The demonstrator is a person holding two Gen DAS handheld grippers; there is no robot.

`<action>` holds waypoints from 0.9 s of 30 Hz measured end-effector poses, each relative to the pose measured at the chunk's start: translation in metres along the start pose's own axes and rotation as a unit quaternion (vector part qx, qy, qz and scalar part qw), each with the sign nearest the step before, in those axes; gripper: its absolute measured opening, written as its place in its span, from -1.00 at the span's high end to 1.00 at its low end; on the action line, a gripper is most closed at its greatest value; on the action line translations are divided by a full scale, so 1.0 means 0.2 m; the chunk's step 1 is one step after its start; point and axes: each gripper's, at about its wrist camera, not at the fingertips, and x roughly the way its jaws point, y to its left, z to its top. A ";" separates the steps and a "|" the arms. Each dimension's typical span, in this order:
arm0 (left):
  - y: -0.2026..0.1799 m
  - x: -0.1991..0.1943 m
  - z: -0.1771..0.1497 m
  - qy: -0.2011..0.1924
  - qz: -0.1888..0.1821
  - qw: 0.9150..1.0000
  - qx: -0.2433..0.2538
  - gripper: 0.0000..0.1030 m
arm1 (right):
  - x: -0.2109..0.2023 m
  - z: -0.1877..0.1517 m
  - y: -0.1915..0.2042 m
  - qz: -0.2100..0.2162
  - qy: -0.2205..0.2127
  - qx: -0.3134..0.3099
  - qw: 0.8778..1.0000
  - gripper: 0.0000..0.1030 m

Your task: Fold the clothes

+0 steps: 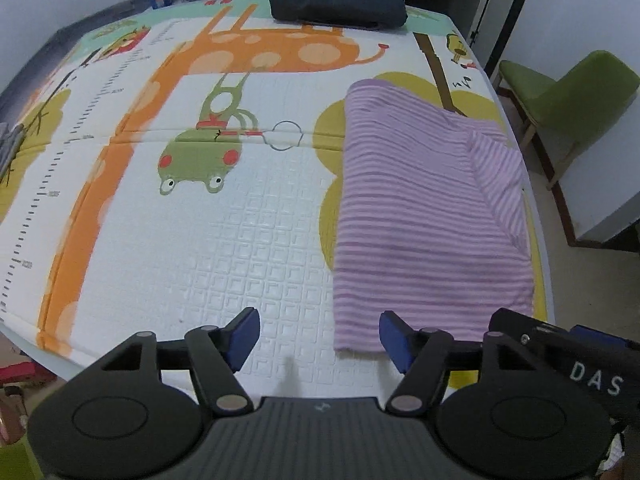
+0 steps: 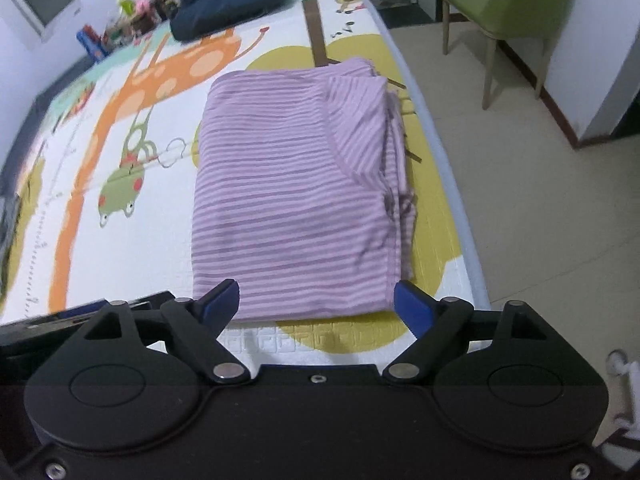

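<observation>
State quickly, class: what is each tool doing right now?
Left tool: open, holding nothing.
Right tool: open, holding nothing, near the striped shirt.

Both wrist views are looking forward, low over the near worktop (image 1: 248, 240) edge, sharing the striped shirt (image 2: 292, 200), right closer.

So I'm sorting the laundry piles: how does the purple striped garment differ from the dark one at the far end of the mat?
The purple striped garment is pale with thin stripes; the dark navy garment is plain. The striped one lies near both open grippers by the mat's right edge; the navy one sits at the far end beside the bottles. The striped one lies flatter, the navy one bulkier. Both are folded and rest on the play mat.
</observation>
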 end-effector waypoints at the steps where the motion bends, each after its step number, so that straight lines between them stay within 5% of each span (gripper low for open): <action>1: 0.00 0.00 0.01 0.002 -0.001 1.000 -0.002 -0.33 | 0.00 0.01 0.01 -0.004 0.002 0.000 1.000 -0.64; 13: 0.00 0.10 0.02 0.025 0.031 0.999 0.003 -0.32 | 0.13 0.09 0.11 -0.064 0.034 -0.041 0.997 -0.65; 27: -0.01 0.07 -0.10 0.024 0.039 0.999 0.014 -0.32 | 0.13 0.00 0.09 -0.075 0.045 -0.045 0.995 -0.65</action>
